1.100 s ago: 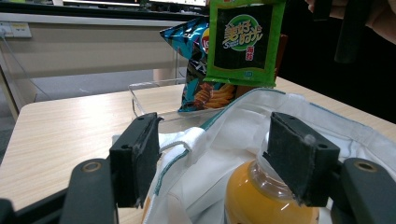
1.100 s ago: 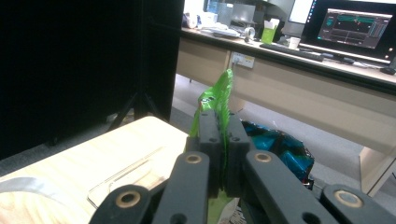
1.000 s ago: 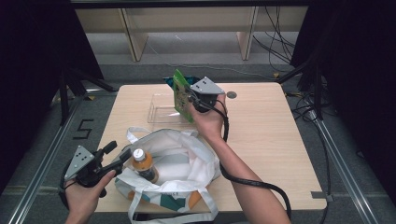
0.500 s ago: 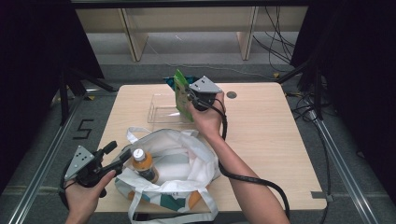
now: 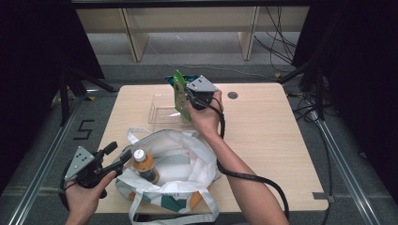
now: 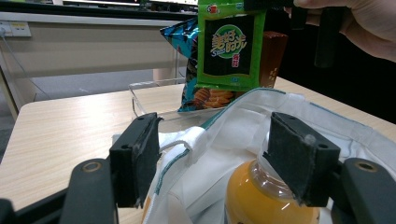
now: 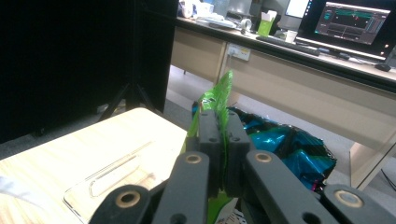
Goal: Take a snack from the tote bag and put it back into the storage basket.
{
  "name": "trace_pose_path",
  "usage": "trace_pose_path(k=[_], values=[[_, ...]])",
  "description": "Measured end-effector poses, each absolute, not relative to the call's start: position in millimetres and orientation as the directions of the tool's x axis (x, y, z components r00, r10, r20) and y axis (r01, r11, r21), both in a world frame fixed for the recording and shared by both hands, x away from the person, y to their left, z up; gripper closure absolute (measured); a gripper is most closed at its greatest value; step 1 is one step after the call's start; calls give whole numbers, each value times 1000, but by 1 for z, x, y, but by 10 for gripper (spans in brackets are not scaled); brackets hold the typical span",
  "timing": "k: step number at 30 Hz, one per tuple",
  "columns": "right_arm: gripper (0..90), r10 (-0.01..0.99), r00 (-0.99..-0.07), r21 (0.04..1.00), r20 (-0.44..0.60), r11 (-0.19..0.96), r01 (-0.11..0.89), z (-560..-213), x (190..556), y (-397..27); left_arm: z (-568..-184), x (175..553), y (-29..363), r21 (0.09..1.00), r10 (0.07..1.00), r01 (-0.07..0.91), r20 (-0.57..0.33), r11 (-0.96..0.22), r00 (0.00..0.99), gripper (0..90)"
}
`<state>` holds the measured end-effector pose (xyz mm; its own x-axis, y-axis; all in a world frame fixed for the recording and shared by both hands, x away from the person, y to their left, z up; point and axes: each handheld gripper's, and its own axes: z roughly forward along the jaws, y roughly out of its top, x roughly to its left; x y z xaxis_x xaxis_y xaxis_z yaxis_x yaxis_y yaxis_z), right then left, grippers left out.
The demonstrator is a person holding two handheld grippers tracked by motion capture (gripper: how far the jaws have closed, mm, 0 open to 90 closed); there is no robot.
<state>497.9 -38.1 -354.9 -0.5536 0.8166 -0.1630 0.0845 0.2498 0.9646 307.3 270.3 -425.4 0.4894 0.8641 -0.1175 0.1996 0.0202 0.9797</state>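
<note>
The right gripper (image 5: 184,99) is held above the far middle of the table (image 5: 281,150), over a clear plastic tray (image 5: 162,110). Its jaws are pressed together on the top edge of a green snack packet (image 5: 179,93), which hangs upright below them, clear of the tray. In the right gripper view, the green snack packet (image 7: 219,100) is pinched flat between the two pads, and a blue snack bag (image 7: 285,144) sits just behind it. In the left gripper view, the green snack packet (image 6: 229,46) hangs in front of the blue snack bag (image 6: 196,70); the blue bag appears to stand in the clear plastic tray (image 6: 140,95), though its base is partly hidden by the cloth bag.

The left gripper (image 5: 119,157) is held low at the near left corner of the table. Its jaws stand wide apart and grip nothing. In the left gripper view, the left gripper (image 6: 219,161) points at the rim of a white cloth bag (image 6: 224,135), with the pads either side of the bag's edge and not pressing on it.

The white cloth bag (image 5: 187,154) lies open on the near part of the table. A bottle of orange drink (image 5: 143,166) stands inside it, near the left gripper's jaws. The bottle of orange drink (image 6: 261,200) shows low between the pads, behind the cloth.
</note>
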Motion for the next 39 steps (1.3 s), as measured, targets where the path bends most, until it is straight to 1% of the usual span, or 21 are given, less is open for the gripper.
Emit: trace_pose_path(k=[2, 4, 7, 10, 22, 24, 25, 26, 29, 31, 32, 33, 34, 38, 39], values=[[898, 812, -559, 962, -167, 258, 86, -355, 499, -37, -426, 308, 270, 980, 864, 199, -115, 18, 491, 334], [898, 814, -562, 962, -147, 249, 109, -356, 499, -35, -426, 308, 269, 981, 860, 190, -119, 26, 496, 334], [898, 809, -562, 960, -173, 267, 89, -357, 502, -33, -426, 308, 270, 980, 864, 199, -115, 18, 491, 334], [898, 811, -561, 960, -166, 263, 96, -358, 503, -31, -427, 309, 270, 981, 861, 192, -120, 26, 495, 334], [897, 802, -552, 947, -227, 315, 69, -365, 506, -23, -426, 308, 270, 980, 862, 198, -117, 20, 493, 334], [897, 801, -553, 946, -229, 318, 69, -367, 506, -22, -427, 308, 270, 981, 860, 194, -119, 23, 497, 334], [897, 804, -556, 947, -211, 309, 86, -368, 505, -21, -426, 308, 271, 980, 863, 200, -117, 19, 492, 334], [897, 800, -552, 943, -238, 326, 67, -368, 507, -22, -427, 308, 271, 981, 859, 193, -120, 26, 497, 334], [896, 802, -550, 943, -233, 324, 73, -371, 506, -20, -427, 308, 271, 979, 863, 201, -119, 20, 491, 334], [895, 801, -560, 942, -212, 320, 102, -371, 505, -19, -427, 308, 270, 981, 860, 194, -120, 25, 496, 334], [895, 798, -558, 939, -228, 332, 90, -372, 505, -19, -427, 309, 270, 981, 858, 191, -120, 27, 499, 334], [895, 795, -549, 937, -258, 344, 58, -372, 507, -20, -427, 308, 270, 981, 860, 194, -120, 25, 496, 334], [895, 797, -554, 939, -241, 335, 74, -372, 506, -19, -427, 308, 271, 979, 863, 202, -119, 20, 490, 334], [894, 795, -554, 936, -248, 344, 76, -374, 507, -19, -426, 308, 271, 979, 863, 202, -118, 19, 491, 334], [894, 798, -556, 937, -235, 337, 88, -375, 506, -19, -426, 308, 271, 979, 863, 202, -118, 19, 491, 334]])
